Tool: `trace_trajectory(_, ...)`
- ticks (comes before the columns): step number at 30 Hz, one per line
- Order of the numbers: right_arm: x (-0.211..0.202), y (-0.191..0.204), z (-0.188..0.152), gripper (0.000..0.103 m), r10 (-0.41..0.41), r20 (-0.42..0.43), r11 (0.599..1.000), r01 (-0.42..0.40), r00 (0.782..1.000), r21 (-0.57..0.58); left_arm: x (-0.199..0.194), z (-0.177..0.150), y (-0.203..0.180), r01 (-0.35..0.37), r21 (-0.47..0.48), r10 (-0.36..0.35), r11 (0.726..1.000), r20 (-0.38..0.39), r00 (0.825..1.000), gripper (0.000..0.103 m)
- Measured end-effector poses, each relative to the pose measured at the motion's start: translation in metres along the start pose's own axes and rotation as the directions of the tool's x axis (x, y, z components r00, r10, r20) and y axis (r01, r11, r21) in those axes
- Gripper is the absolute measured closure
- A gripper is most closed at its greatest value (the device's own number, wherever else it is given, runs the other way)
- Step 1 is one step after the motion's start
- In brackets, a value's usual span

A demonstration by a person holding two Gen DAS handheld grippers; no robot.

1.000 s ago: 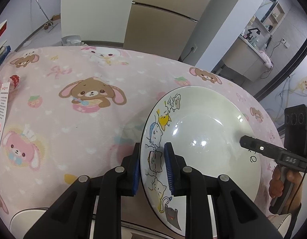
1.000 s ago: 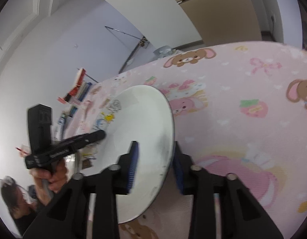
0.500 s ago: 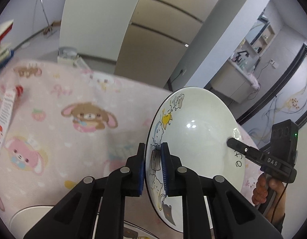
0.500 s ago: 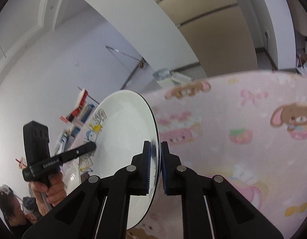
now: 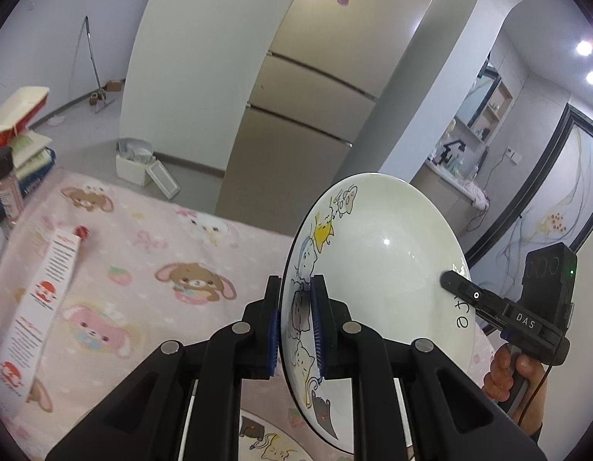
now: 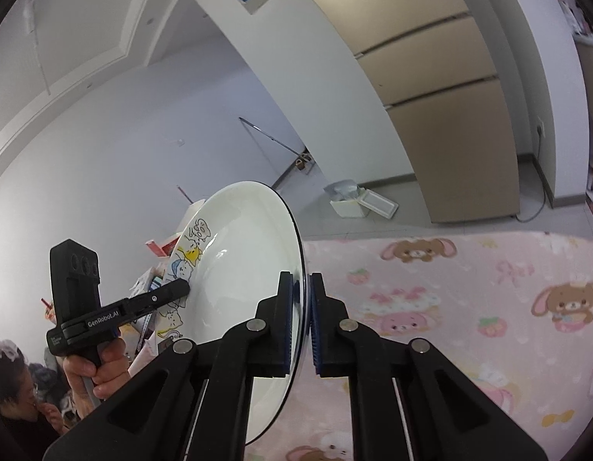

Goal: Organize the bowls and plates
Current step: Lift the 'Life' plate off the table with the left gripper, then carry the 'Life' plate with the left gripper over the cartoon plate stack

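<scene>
A white plate with cartoon cats along its rim point(image 5: 381, 265) is held up in the air, tilted nearly on edge, above the pink cartoon tablecloth point(image 5: 142, 269). My left gripper point(image 5: 295, 326) is shut on the plate's cat-decorated rim. My right gripper point(image 6: 302, 322) is shut on the opposite rim of the same plate point(image 6: 238, 269); it also shows in the left wrist view point(image 5: 455, 282). A second plate with cat drawings point(image 5: 273, 441) lies on the table below the left gripper, partly hidden.
A printed carton point(image 5: 35, 319) lies at the table's left. Books and a bottle point(image 5: 8, 192) are stacked at the far left. A fridge point(image 5: 311, 92) and a white bin point(image 5: 137, 161) stand beyond the table. A person point(image 6: 15, 380) is at the right wrist view's lower left.
Both grippers have lifted the plate higher off the table. The right gripper, open around the rim a second ago, has shut on it.
</scene>
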State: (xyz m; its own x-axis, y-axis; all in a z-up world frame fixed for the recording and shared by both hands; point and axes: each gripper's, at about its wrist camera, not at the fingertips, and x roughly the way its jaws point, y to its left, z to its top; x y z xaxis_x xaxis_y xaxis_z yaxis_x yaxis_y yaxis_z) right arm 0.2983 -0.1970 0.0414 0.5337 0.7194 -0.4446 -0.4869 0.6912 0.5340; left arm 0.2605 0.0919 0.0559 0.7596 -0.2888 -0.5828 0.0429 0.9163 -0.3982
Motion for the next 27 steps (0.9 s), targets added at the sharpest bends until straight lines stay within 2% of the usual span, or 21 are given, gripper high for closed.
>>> trace_trajectory(3,0.000,0.015,0.001,0.094,-0.026,0.003,0.998,0.026,1.000,-0.049,-0.018,0.006,-0.002,-0.022,0.015,0.022,1.000,0.019,1.000,0.088)
trace_trajectory(7,0.003,0.033,0.000,0.094,0.003,-0.019,0.997,-0.004,1.000,-0.071,-0.043,0.004,0.003,-0.044,0.019,0.043,0.999,0.036,0.998,0.088)
trace_trajectory(15,0.023,0.085,-0.011,0.094,0.005,-0.142,0.981,-0.032,0.990,-0.191,-0.092,-0.013,0.042,-0.065,-0.050,0.068,0.997,0.044,0.997,0.088)
trace_trajectory(23,0.041,0.133,-0.042,0.094,0.022,-0.295,0.962,-0.100,0.955,-0.253,-0.143,-0.045,0.083,-0.084,-0.114,0.094,0.990,0.091,0.991,0.088)
trace_trajectory(27,0.055,0.145,-0.060,0.093,0.006,-0.351,0.960,-0.103,0.936,-0.260,-0.161,-0.062,0.102,-0.082,-0.131,0.097,0.988,0.109,0.989,0.089)
